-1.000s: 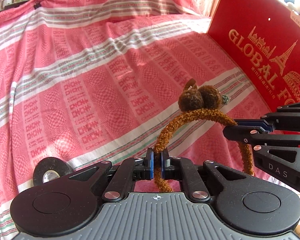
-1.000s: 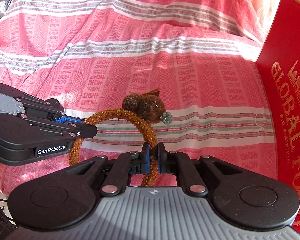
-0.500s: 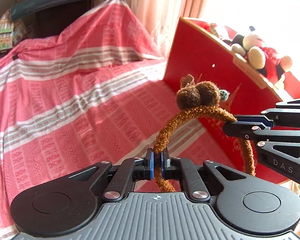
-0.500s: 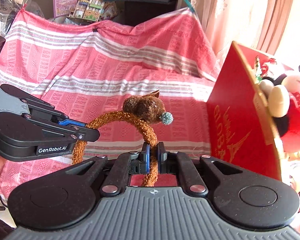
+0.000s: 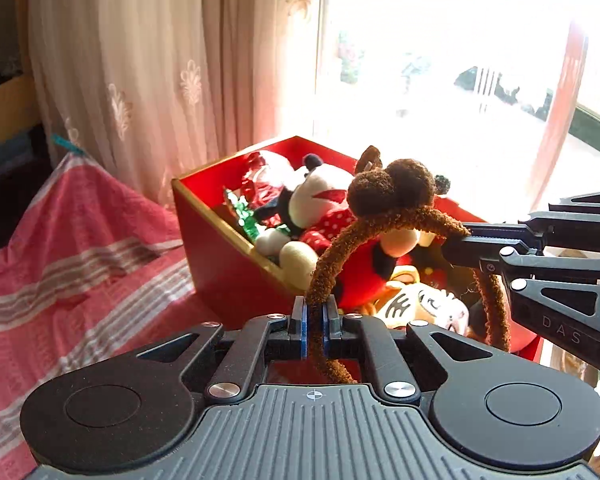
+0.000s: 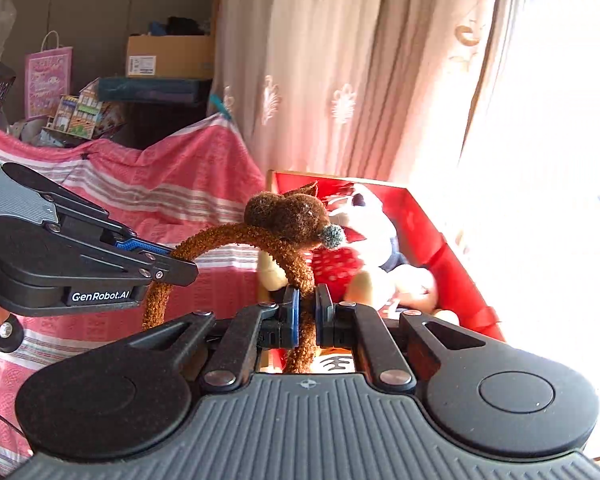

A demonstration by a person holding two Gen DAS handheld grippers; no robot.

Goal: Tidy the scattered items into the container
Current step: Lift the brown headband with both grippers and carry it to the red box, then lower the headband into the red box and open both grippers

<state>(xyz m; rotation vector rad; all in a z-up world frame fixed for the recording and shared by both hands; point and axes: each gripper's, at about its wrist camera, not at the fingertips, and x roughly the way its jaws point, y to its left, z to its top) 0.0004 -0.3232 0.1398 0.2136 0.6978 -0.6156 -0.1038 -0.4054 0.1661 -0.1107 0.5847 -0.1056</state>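
A brown fuzzy headband [image 5: 384, 220] with pompom ears is held by both grippers. My left gripper [image 5: 315, 328] is shut on one leg of the band. My right gripper [image 6: 305, 316] is shut on the other leg [image 6: 300, 280]; it also shows in the left wrist view [image 5: 456, 240]. The headband hangs in the air, just in front of and above the open red box [image 5: 220, 248], which holds plush toys [image 5: 320, 208]. The box also shows in the right wrist view [image 6: 456, 272].
A pink striped cloth [image 5: 80, 272] covers the surface left of the box. A lace curtain [image 5: 160, 60] and a bright window [image 5: 440, 60] stand behind it. Shelves with boxes and a pink bag [image 6: 46, 76] are at the far left.
Both grippers have lifted the headband up and towards the red box. The view rose from the box's outer wall to its open top with the plush toys inside.
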